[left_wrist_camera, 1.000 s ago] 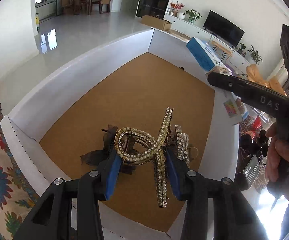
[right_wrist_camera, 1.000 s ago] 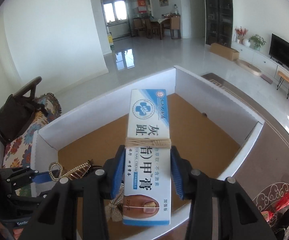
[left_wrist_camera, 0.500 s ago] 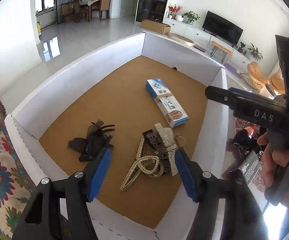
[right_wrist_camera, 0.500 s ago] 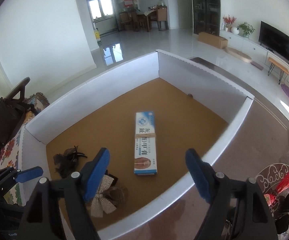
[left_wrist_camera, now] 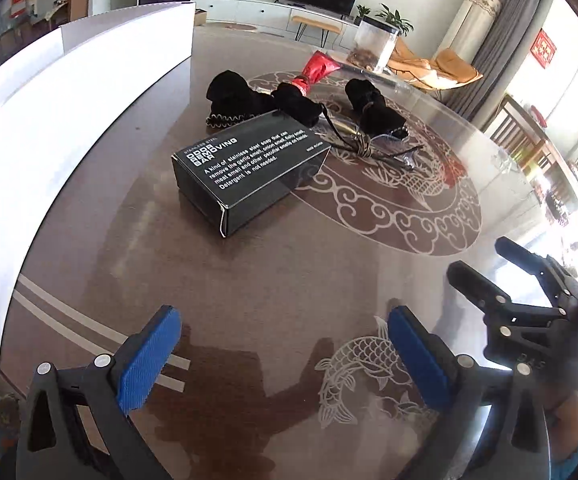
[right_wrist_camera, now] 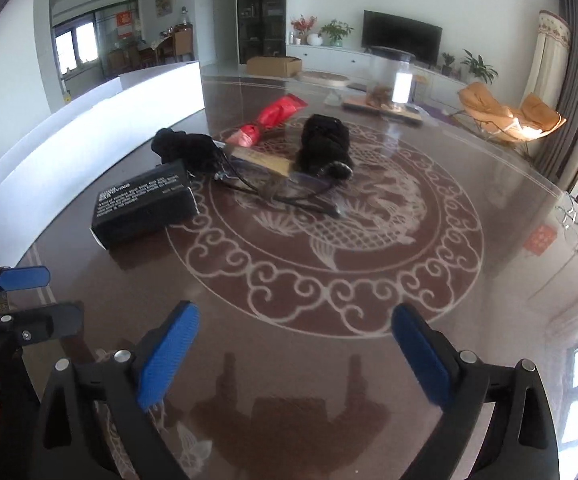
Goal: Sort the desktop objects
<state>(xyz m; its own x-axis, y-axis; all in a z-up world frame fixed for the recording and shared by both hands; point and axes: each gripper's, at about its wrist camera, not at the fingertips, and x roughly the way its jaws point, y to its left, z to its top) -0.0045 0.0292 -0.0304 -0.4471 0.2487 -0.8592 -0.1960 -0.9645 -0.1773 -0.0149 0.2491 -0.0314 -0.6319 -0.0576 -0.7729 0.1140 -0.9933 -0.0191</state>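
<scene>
Surface [left_wrist_camera: 289, 280]: dark brown, glossy, with a pale fish-and-scroll pattern; it lies under both sets of jaws and carries everything else.
White box [left_wrist_camera: 69, 100]: tall cardboard wall, ahead and left of the left jaws; in the right view [right_wrist_camera: 89, 120] it runs far left of the jaws.
Black carton [left_wrist_camera: 245, 172]: white print on top, lying flat, straight ahead of the left jaws and well apart from them; ahead-left of the right jaws [right_wrist_camera: 143, 208].
Black pouches: 1 [left_wrist_camera: 245, 98] just behind the carton, touching it; another [left_wrist_camera: 373, 108] farther right, beyond the jaws.
Red pack [left_wrist_camera: 317, 70]: behind the pouches, farthest from the jaws; seen too at [right_wrist_camera: 275, 118].
Cords [left_wrist_camera: 365, 148]: thin tangle between carton and the right pouch.
Left gripper [left_wrist_camera: 285, 356]: jaws spread wide, blue pads holding nothing, low over the surface.
Right gripper [right_wrist_camera: 297, 356]: jaws spread wide, holding nothing, low over the surface; it shows right of the left jaws [left_wrist_camera: 529, 300].
</scene>
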